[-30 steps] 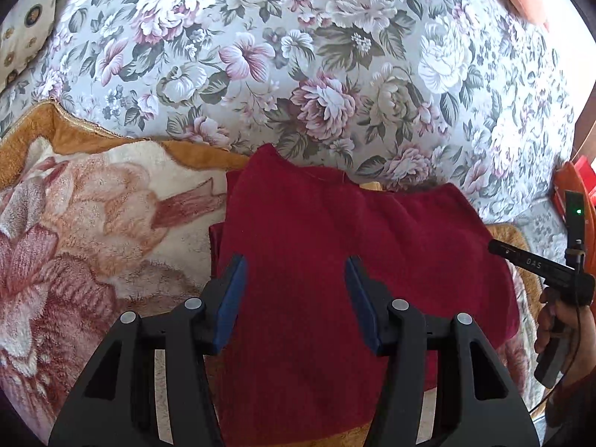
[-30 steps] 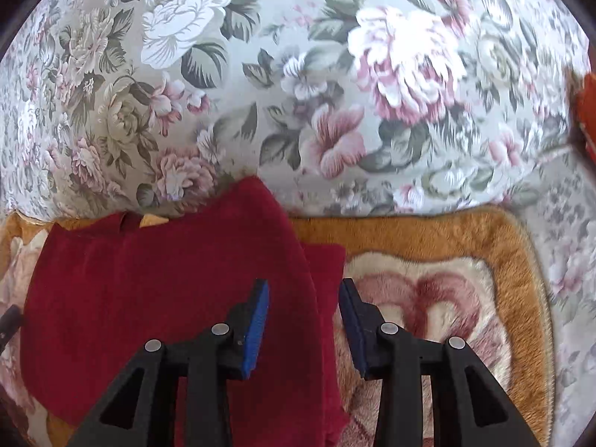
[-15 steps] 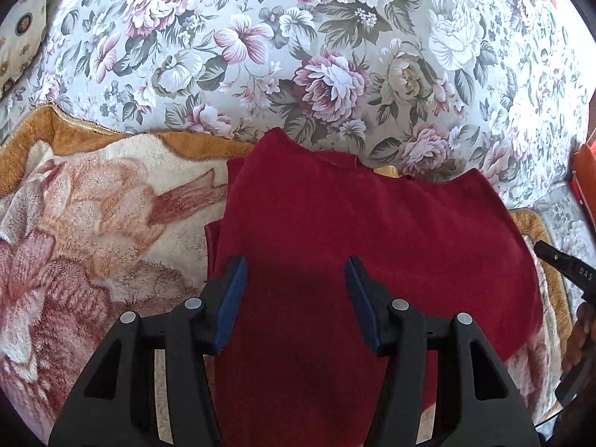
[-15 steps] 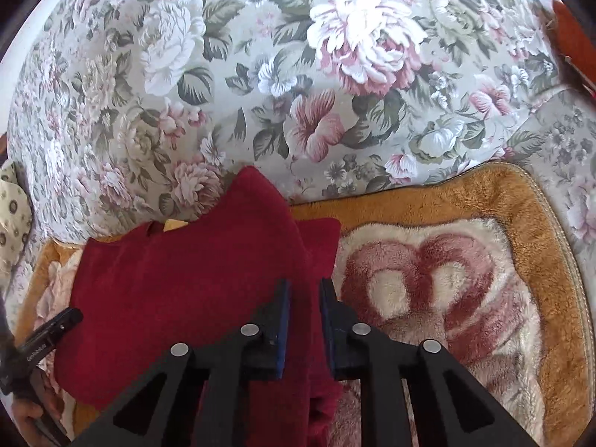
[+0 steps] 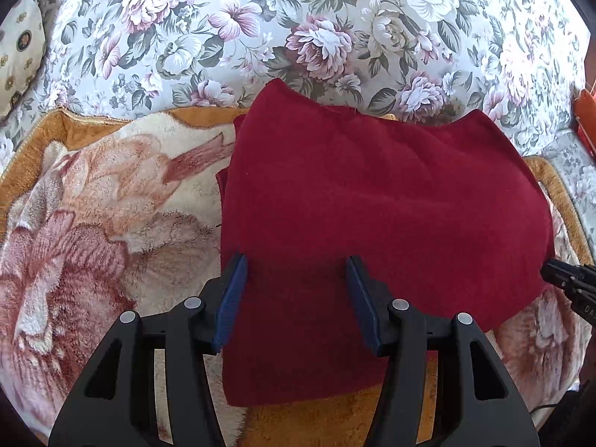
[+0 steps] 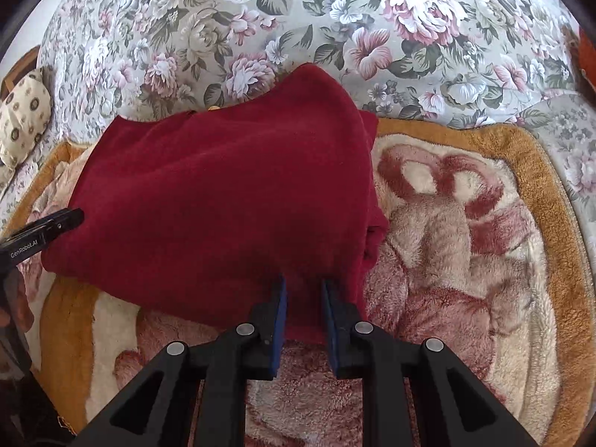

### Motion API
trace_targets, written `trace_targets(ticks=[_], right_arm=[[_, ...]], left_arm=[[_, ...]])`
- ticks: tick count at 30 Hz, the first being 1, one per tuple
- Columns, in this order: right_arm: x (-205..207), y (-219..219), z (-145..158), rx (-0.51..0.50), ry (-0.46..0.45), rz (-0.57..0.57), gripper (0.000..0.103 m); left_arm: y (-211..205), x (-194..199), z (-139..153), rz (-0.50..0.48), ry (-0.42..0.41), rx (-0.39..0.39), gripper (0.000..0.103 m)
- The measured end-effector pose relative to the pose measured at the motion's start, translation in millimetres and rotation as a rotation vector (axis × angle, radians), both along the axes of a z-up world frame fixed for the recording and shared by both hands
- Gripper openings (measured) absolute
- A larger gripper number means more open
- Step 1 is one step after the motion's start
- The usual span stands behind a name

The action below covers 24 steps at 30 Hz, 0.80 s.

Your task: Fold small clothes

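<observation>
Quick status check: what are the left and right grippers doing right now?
Left gripper: open, fingers spread over the red garment, gripping nothing.
Right gripper: closed on the red garment's near edge.

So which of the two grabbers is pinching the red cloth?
The right gripper: its blue pads squeeze the red cloth's near edge. The left gripper is wide open above it, pinching nothing.
</observation>
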State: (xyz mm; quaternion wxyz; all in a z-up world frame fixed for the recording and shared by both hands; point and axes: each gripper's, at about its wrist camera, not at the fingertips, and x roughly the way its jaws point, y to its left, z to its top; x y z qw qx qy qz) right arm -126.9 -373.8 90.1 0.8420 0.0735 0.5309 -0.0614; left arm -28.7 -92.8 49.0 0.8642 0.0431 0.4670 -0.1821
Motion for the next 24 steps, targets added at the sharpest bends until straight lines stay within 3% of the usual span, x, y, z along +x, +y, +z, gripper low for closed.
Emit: trace_targets(ticks=[4, 7, 10, 14, 16, 18, 22, 24], right_arm=[[2, 10, 31, 0.078, -0.098, 0.034, 0.018], [25, 32, 41, 0.117, -0.135, 0.075, 0.018], [53, 64, 37, 0.127, -0.126, 0.145, 0.018], [88, 103, 5, 0.092, -0.067, 0.207, 0.018], [106, 112, -18, 0.065, -0.023, 0.197, 0.018], [112, 113, -20, 0.066, -0.060, 0.176, 0.018], [109, 97, -5, 0.175, -0.051, 0.118, 0.019], [99, 92, 5, 0.174, -0.079, 0.080, 0.020]], left_arm=[[14, -12, 8, 0.057, 0.042, -0.102, 0.054], [13, -16, 15, 0.071, 0.005, -0.093, 0.054], [11, -13, 19, 0.083, -0.043, -0.062, 0.054], [11, 8, 10, 0.103, -0.018, -0.041, 0.054], [12, 18, 4, 0.118, 0.012, -0.032, 0.054], [14, 27, 0, 0.135, 0.032, -0.035, 0.054], [16, 27, 7, 0.137, 0.033, -0.066, 0.054], [13, 22, 12, 0.123, 0.019, -0.081, 0.054]])
